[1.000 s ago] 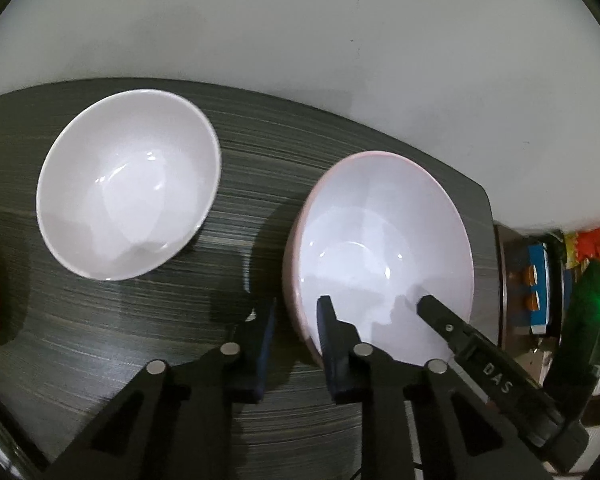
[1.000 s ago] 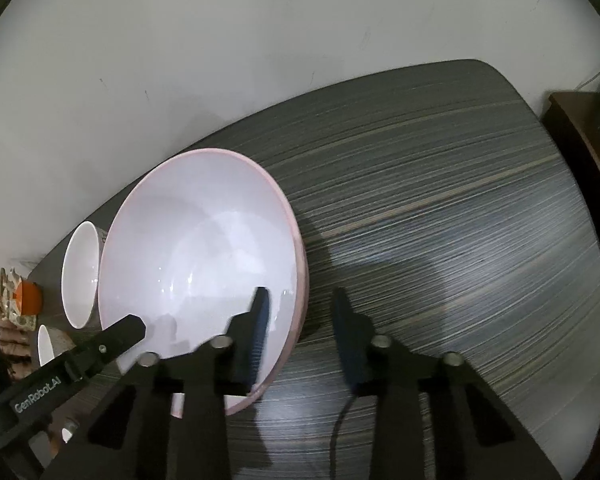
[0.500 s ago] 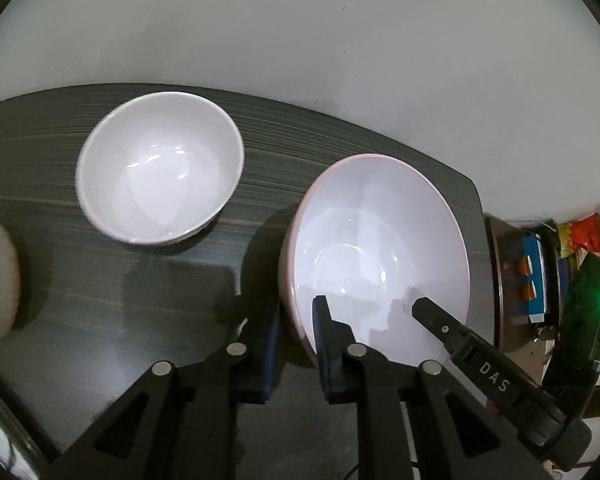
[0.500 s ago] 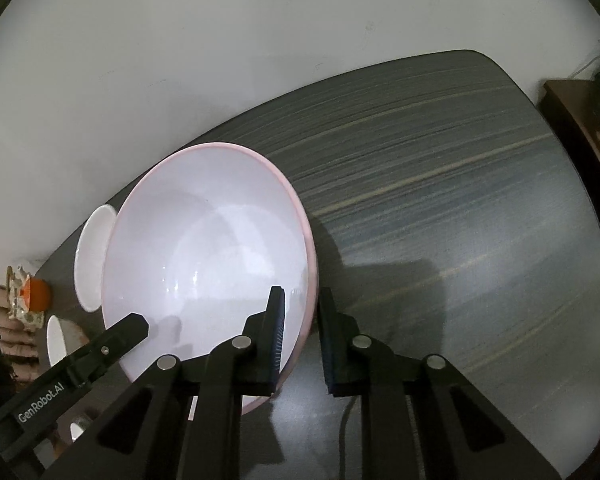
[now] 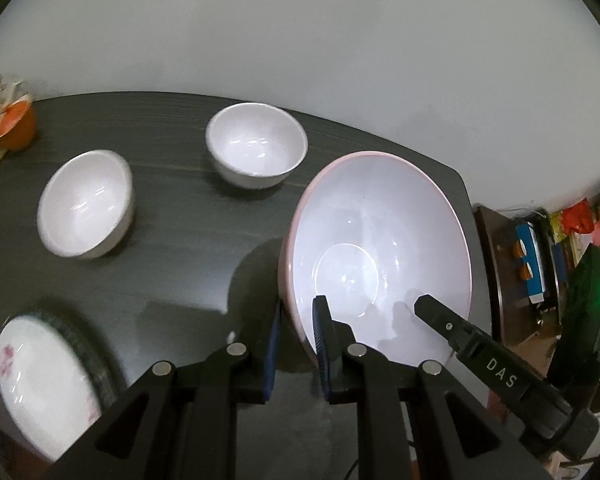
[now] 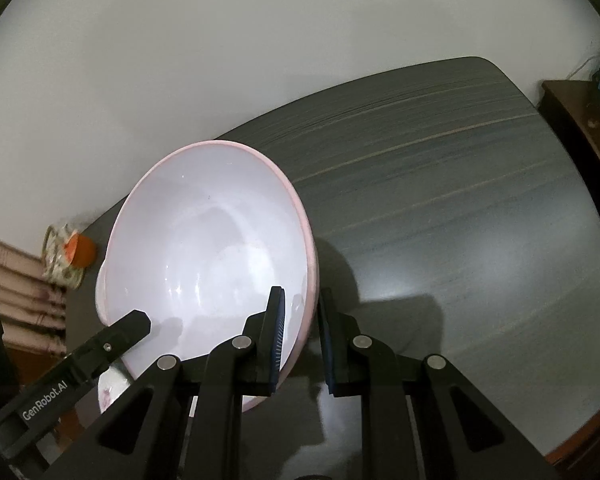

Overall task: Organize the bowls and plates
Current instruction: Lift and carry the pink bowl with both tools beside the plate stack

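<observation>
Nearest the cameras, the left gripper [image 5: 296, 344] is pinched down on the left side of the rim of the large, wide, pink-edged white bowl [image 5: 380, 264], one pad inside the wall and one outside. The right gripper [image 6: 302, 338] is clamped likewise on the opposite, right side of the rim, so the bowl hangs between the two tools and looks lifted clear of the dark striped tabletop [image 6: 460, 200], with its shadow cast beneath it. The bowl tilts a little, its open mouth facing up and toward the cameras. Beyond and to the left of the held bowl, in the left wrist view, a white plate with a pink flower print [image 5: 40, 380] lies nearest. Farther off sits a small plain white bowl [image 5: 86, 204], and a second small white bowl [image 5: 256, 144] stands farthest, close to the wall. The coming move likely depends on that leftward offset: the other dishes all lie on the left gripper's side, so the carry would probably lead with that hand.
</observation>
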A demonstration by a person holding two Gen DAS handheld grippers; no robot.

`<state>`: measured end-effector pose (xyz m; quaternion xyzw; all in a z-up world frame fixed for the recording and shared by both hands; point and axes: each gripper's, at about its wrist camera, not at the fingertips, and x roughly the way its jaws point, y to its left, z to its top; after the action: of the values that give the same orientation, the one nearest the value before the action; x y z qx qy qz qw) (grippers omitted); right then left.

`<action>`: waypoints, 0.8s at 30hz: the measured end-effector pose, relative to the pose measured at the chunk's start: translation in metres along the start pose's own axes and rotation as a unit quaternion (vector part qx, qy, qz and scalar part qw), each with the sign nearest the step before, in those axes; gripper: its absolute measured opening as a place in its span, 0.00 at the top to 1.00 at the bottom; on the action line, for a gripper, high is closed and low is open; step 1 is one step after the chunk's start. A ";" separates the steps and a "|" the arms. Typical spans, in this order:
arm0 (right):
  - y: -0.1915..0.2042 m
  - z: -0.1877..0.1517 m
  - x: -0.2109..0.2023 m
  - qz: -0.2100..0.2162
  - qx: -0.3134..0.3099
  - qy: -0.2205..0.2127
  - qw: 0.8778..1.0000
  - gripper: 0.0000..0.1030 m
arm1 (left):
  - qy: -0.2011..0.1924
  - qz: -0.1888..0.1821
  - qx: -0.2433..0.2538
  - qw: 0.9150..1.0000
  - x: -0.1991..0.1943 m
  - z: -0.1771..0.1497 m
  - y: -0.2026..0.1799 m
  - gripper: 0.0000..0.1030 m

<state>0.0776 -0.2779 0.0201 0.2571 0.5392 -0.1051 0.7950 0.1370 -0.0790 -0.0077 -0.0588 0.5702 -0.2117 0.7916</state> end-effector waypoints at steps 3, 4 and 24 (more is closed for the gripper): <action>0.012 -0.018 -0.009 0.001 -0.010 0.001 1.000 0.84 | -0.010 0.004 0.004 1.000 -0.021 -0.020 0.009 0.84; 0.017 -0.026 -0.012 0.002 -0.014 0.002 1.000 0.84 | -0.014 0.004 0.004 1.000 -0.027 -0.026 0.013 0.84; 0.042 -0.133 -0.012 0.004 -0.053 0.052 0.997 0.83 | 0.015 0.018 -0.033 0.999 -0.055 -0.127 0.086 0.84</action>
<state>-0.0157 -0.1746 0.0057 0.2216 0.5840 -0.0598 0.7786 0.0279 0.0394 -0.0317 -0.0718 0.5900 -0.1793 0.7839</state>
